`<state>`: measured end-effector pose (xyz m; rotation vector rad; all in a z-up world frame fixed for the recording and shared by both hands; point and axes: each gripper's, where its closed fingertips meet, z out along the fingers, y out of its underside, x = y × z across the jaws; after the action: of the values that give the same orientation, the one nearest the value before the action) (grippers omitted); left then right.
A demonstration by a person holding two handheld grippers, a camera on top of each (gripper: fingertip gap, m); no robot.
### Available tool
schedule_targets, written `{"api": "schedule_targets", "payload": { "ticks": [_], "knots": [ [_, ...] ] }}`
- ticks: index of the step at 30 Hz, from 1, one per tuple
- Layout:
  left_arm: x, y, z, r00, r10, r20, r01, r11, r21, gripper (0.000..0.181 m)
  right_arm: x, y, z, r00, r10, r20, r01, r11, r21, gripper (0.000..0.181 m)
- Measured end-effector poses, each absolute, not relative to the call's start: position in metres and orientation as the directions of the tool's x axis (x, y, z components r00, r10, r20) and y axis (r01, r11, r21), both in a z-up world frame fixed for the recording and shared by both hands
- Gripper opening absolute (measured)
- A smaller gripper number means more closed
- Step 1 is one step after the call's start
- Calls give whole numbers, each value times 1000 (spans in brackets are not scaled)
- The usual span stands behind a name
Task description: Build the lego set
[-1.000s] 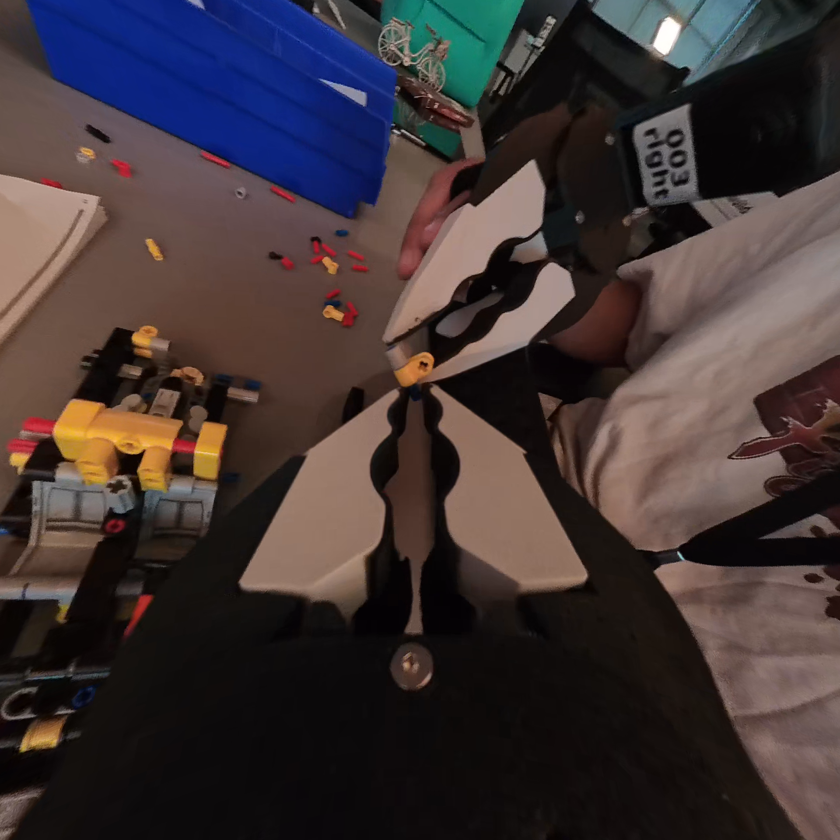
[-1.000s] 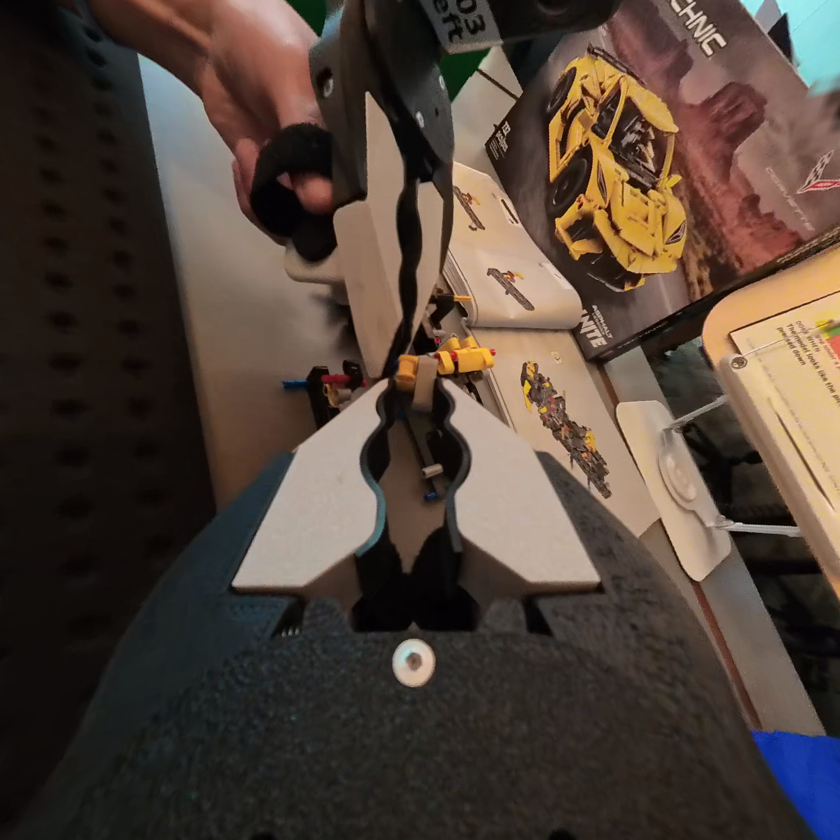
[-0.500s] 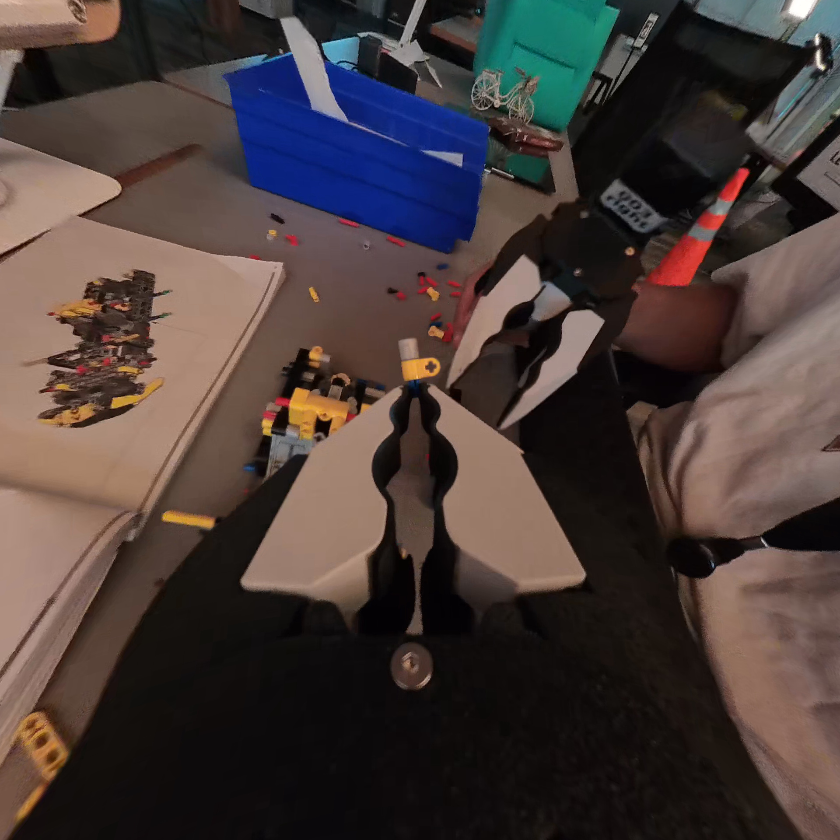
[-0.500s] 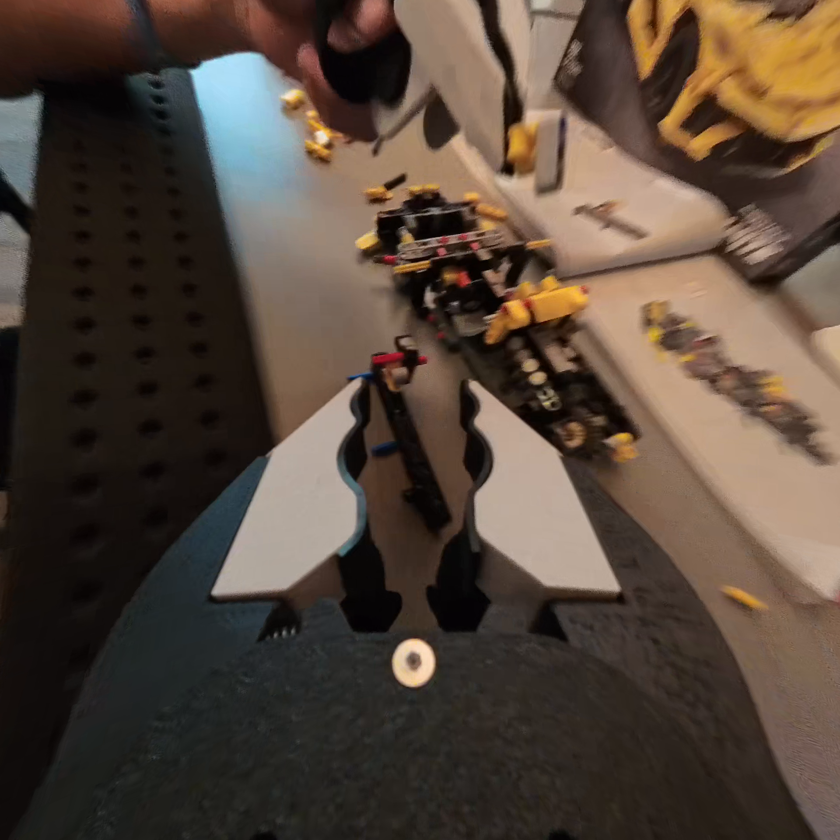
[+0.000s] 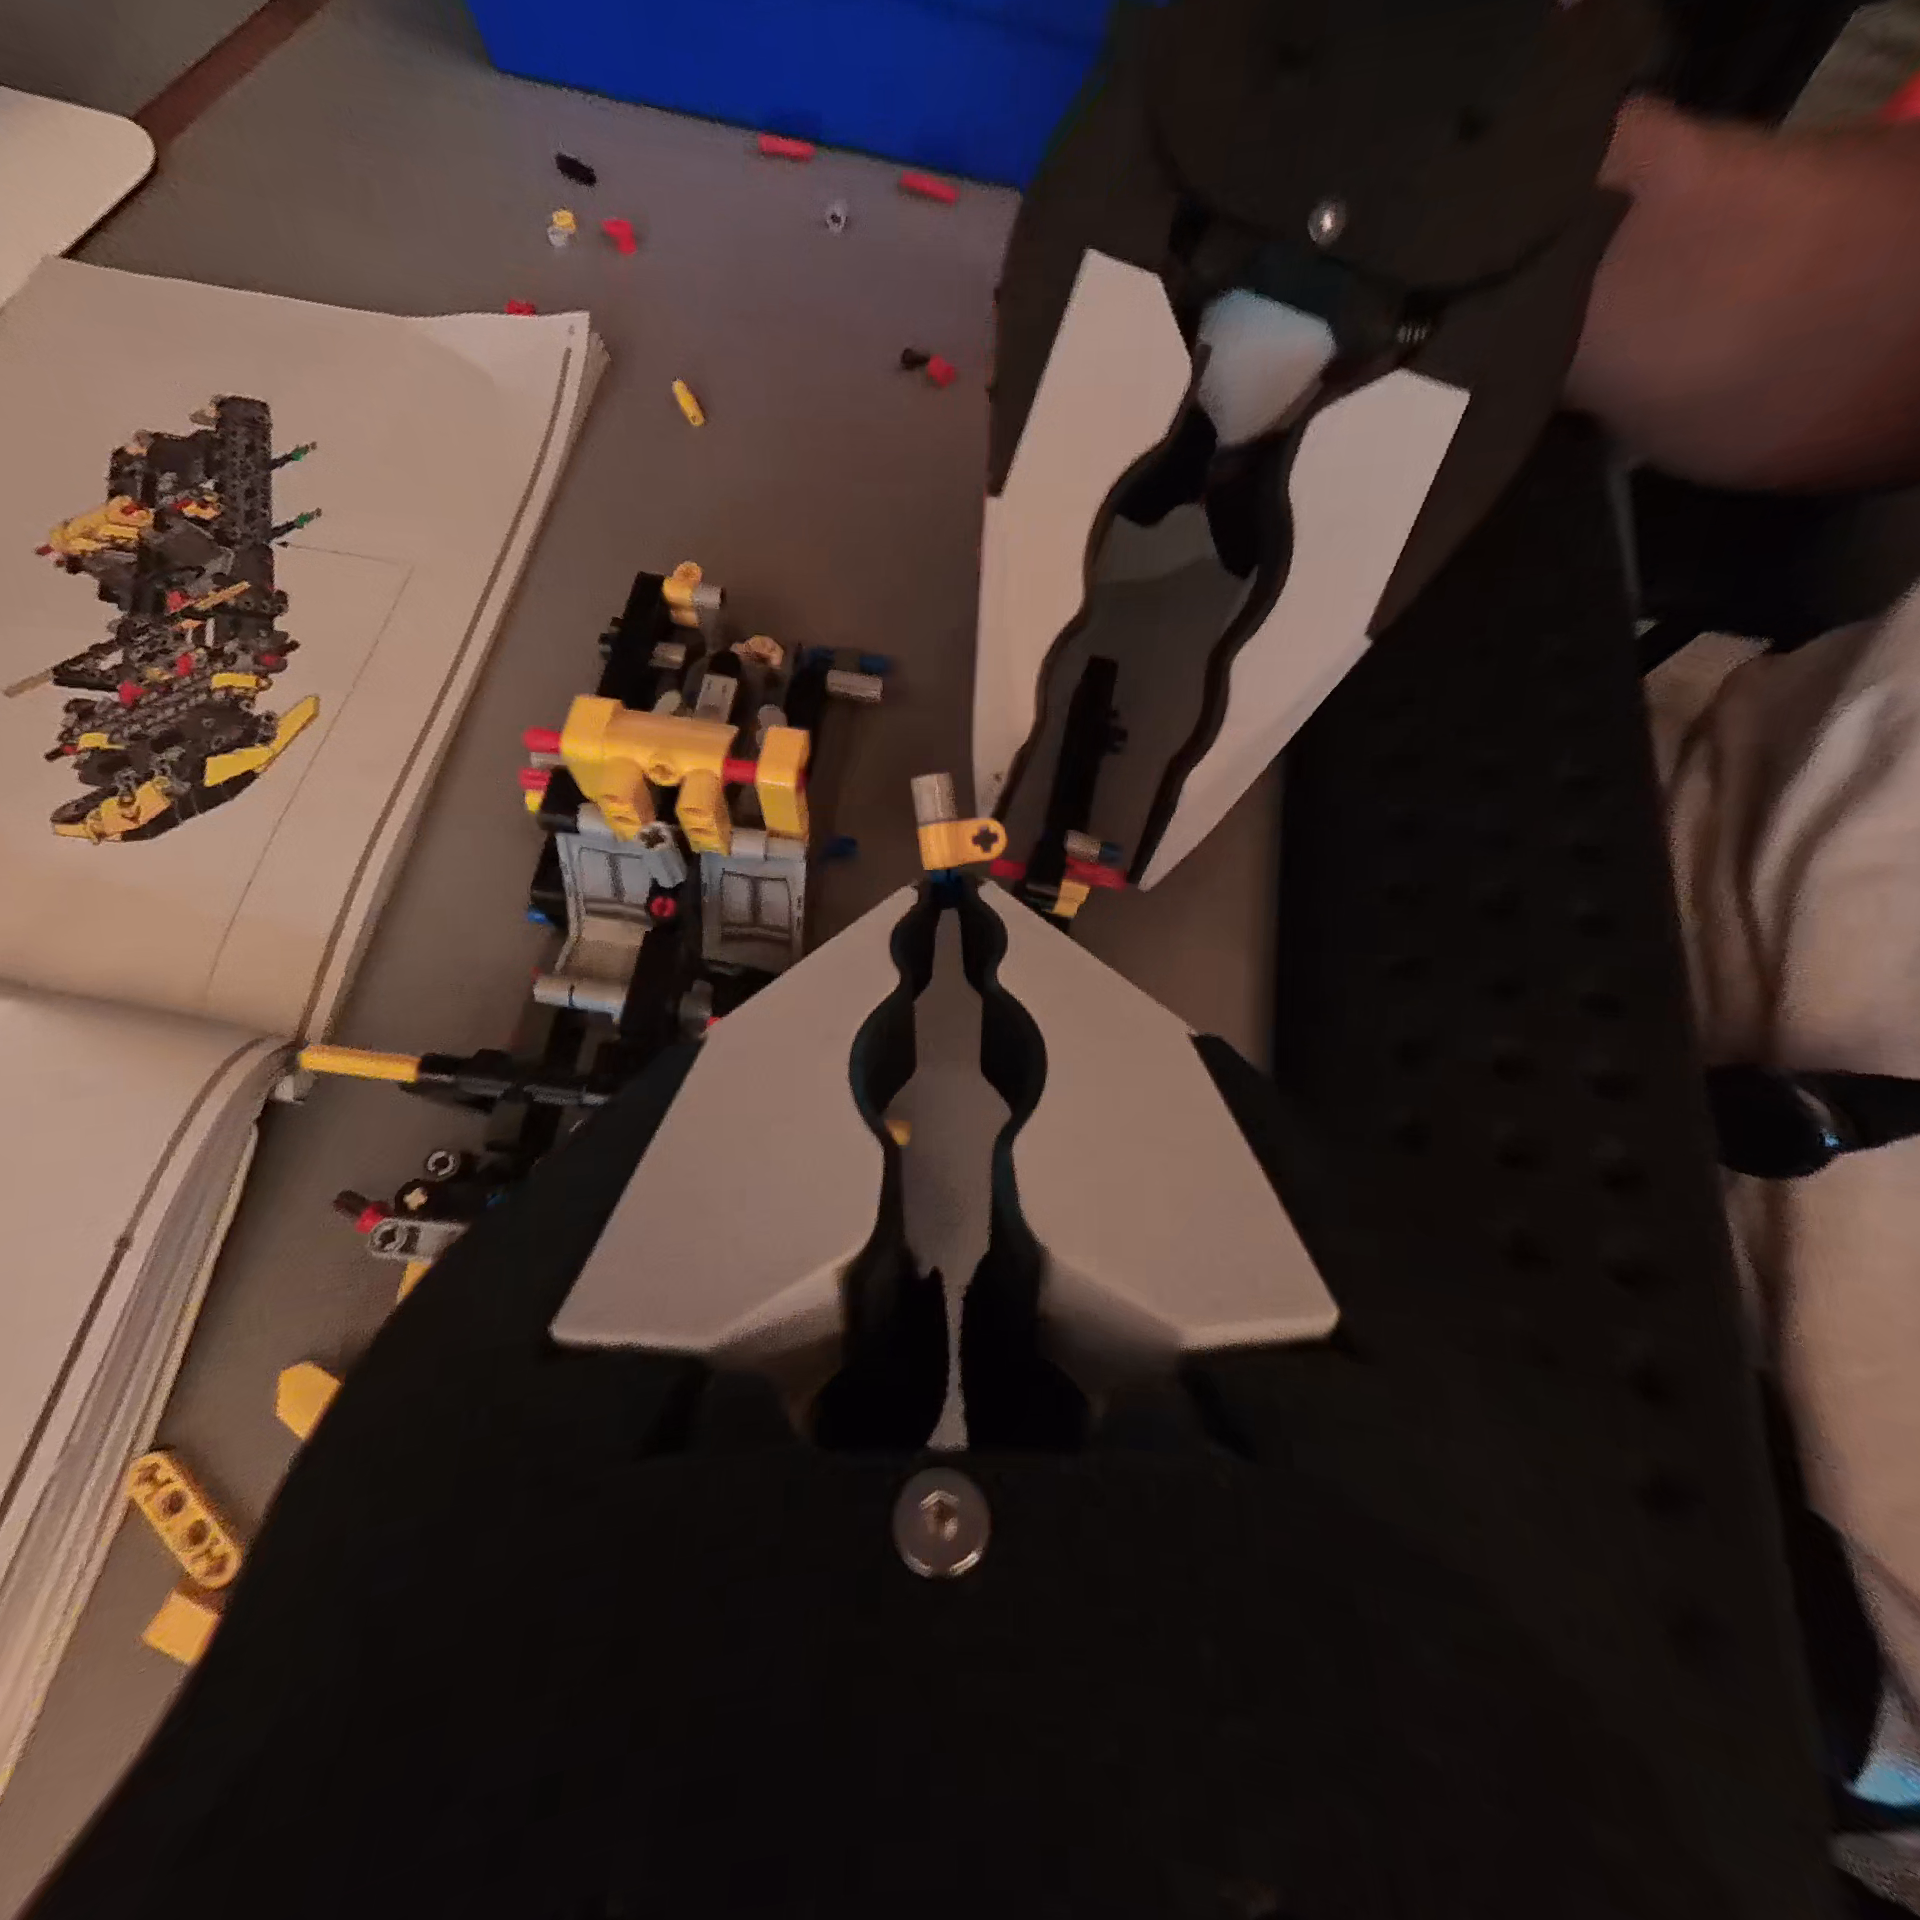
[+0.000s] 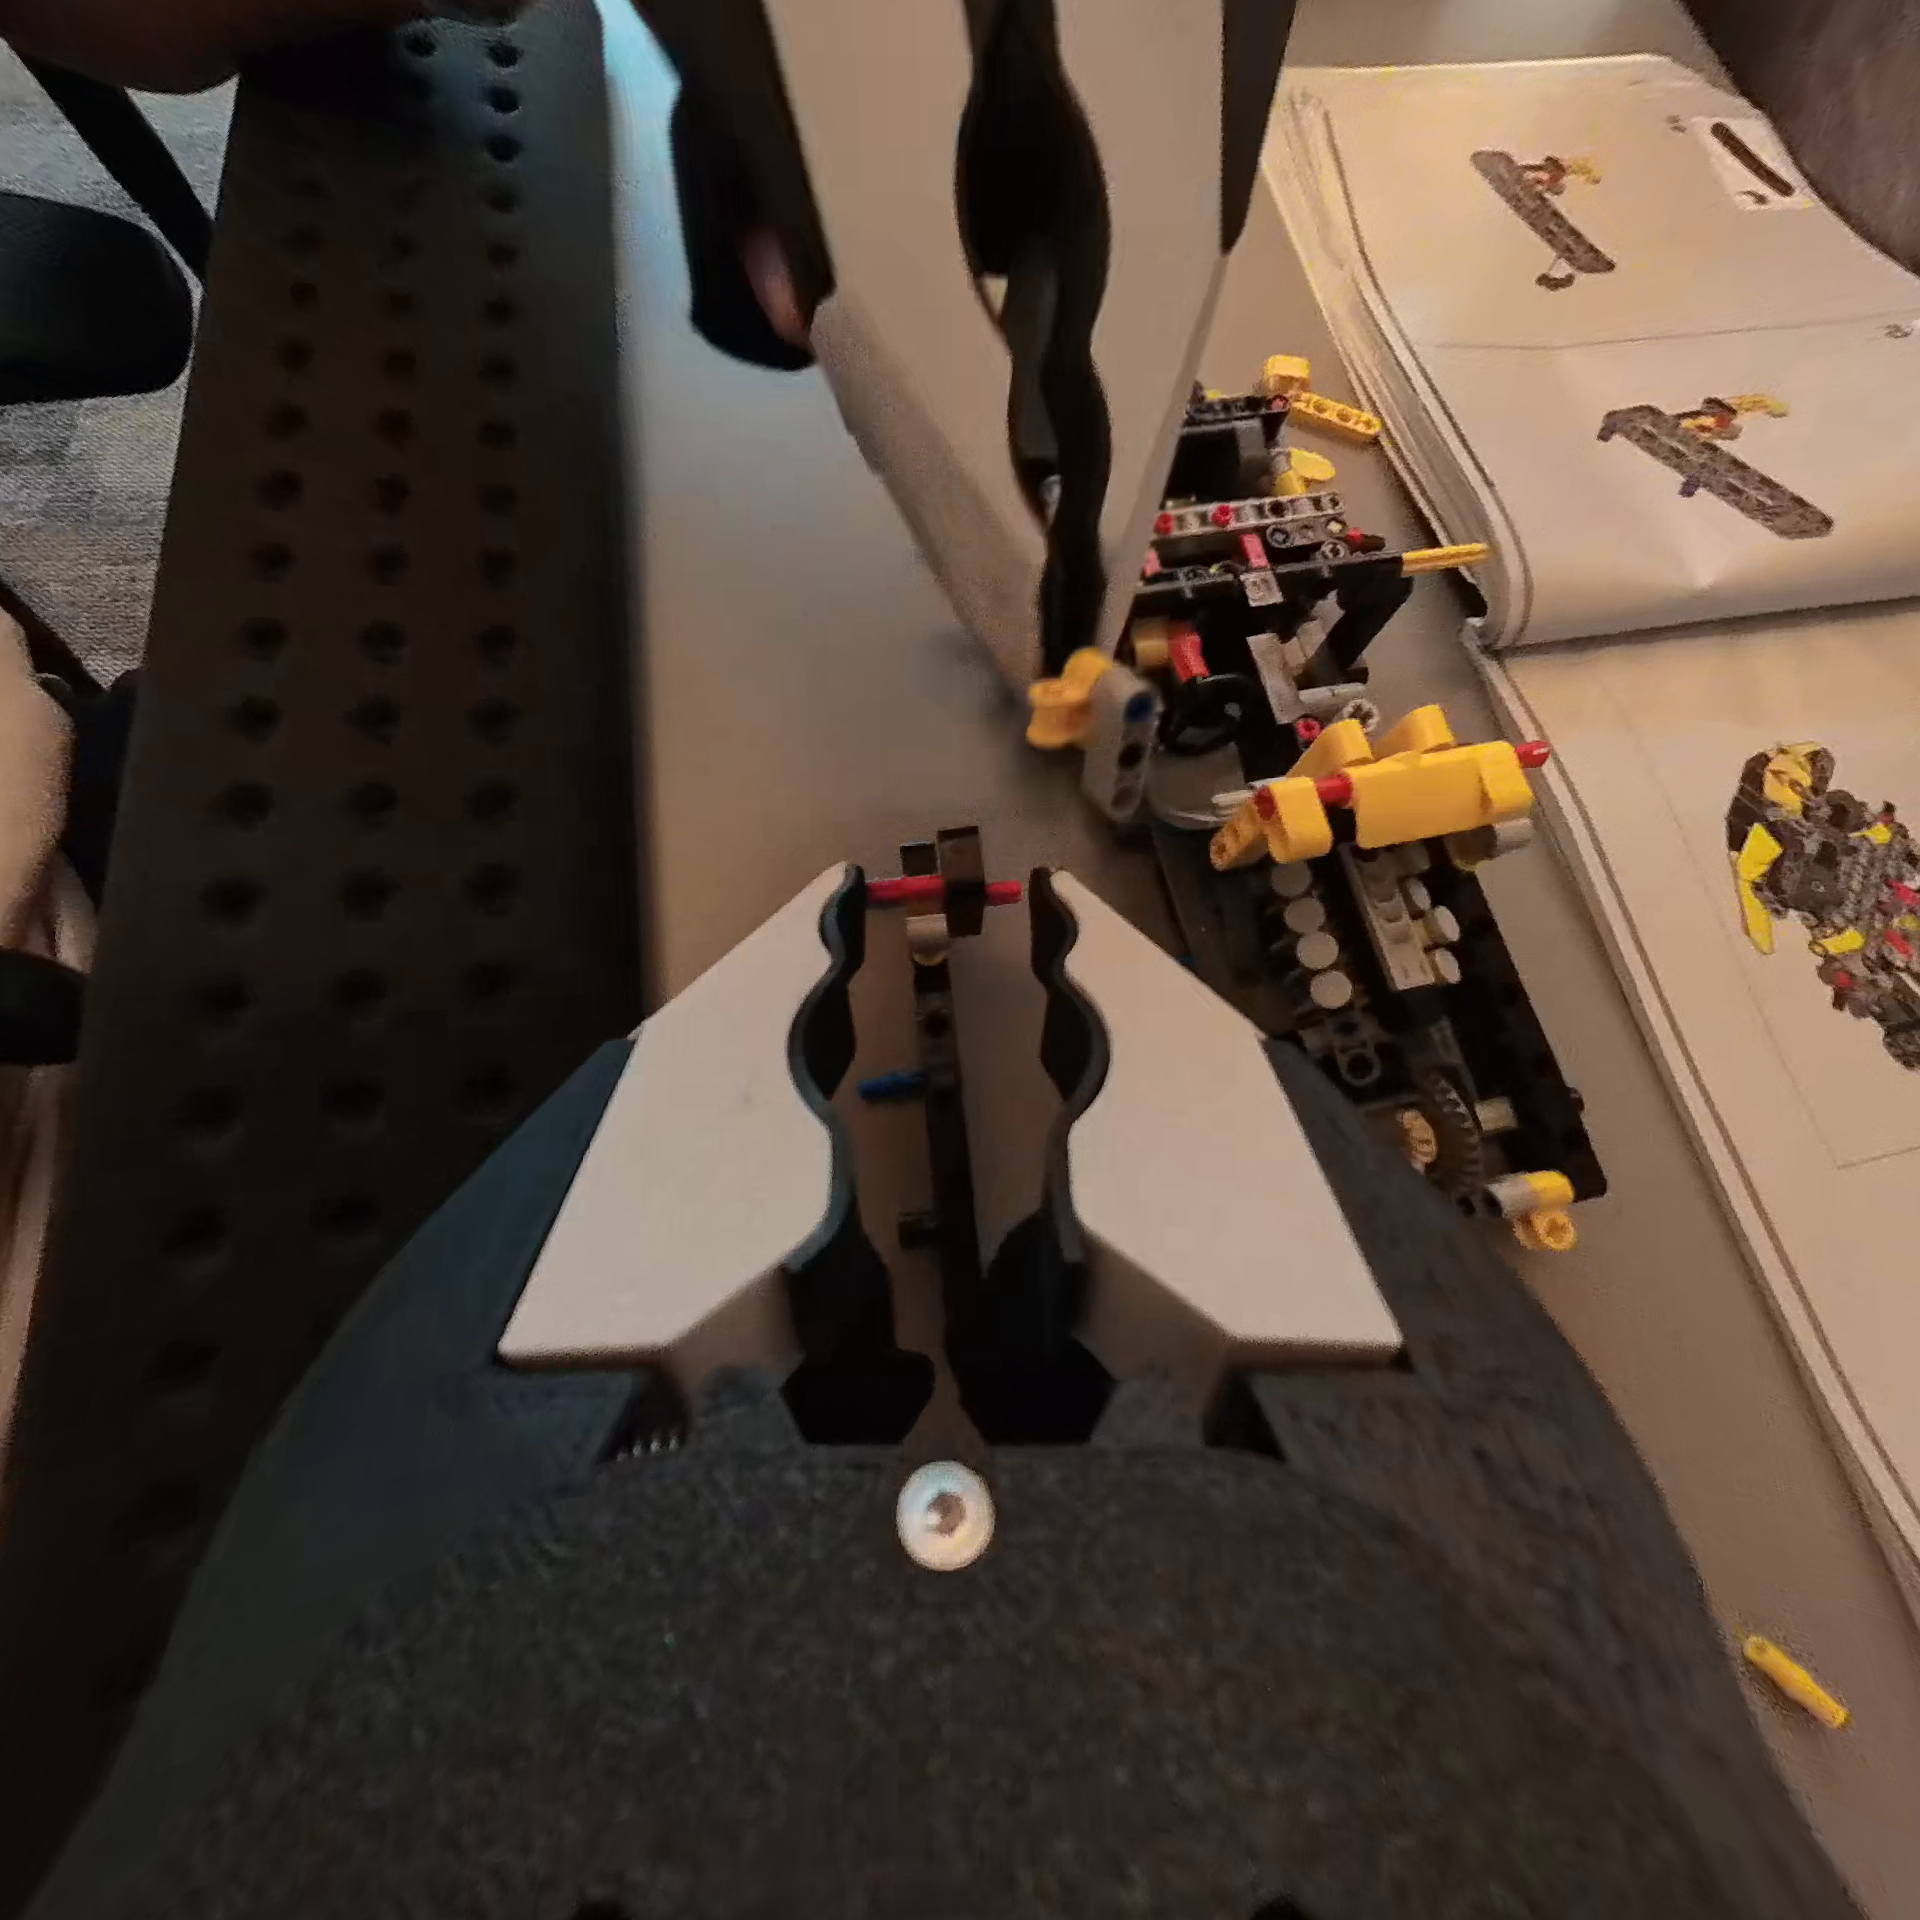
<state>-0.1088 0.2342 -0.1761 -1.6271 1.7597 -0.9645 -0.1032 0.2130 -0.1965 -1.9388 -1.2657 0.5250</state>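
Observation:
My left gripper (image 5: 948, 888) is shut on a small yellow and grey connector piece (image 5: 956, 831), which it holds just above the table. The piece is beside the black, grey and yellow chassis build (image 5: 675, 810). My right gripper (image 6: 948, 894) is open, with its fingers on either side of a long black beam (image 6: 940, 1049) that carries a red axle (image 6: 940, 890) and lies on the table. The jaws do not touch the beam. In the right wrist view the left gripper (image 6: 1070, 665) comes down from the top with the connector piece (image 6: 1096, 717) next to the chassis build (image 6: 1371, 935). In the left wrist view the right gripper (image 5: 1070, 847) reaches in from the upper right.
An open instruction booklet (image 5: 260, 644) lies left of the build and also shows in the right wrist view (image 6: 1662, 364). A blue bin (image 5: 790, 52) stands at the back, with small loose pieces (image 5: 686, 400) scattered before it. A black perforated strip (image 6: 364, 623) runs along the table's edge. Left and right tips are no more than a few centimetres apart.
The right gripper let go of the connector piece, opened and dropped down around the black beam. The left gripper kept the piece and moved down beside the chassis build.

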Motion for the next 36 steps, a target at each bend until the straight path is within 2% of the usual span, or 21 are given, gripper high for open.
{"api": "schedule_targets", "payload": {
  "ticks": [3,8,13,16,22,32,36],
  "knots": [
    [-106,229,-187,-124,-992,2,-625,76,-777,4,-103,213,-197,417,909,27,575,-241,-782,31],
    [-106,228,-197,-117,-993,-2,-649,78,-757,4,-105,208,-205,412,911,-23,556,-272,-786,34],
    [-106,225,-200,-124,-990,70,-650,28,-760,4,-106,210,-209,420,906,-44,547,-292,-785,33],
    [-105,223,-199,-123,-987,105,-647,0,-763,4,-105,210,-208,426,902,-65,524,-305,-795,25],
    [-108,229,-204,-75,-990,116,-673,-35,-738,4,-100,209,-207,429,897,-104,489,-327,-809,27],
    [-114,227,-196,-27,-979,204,-686,-131,-715,4,-106,211,-200,412,907,-87,463,-291,-837,28],
    [-114,219,-190,-40,-969,243,-673,-154,-724,4,-104,214,-206,423,906,-15,511,-252,-822,25]
  ]
}}
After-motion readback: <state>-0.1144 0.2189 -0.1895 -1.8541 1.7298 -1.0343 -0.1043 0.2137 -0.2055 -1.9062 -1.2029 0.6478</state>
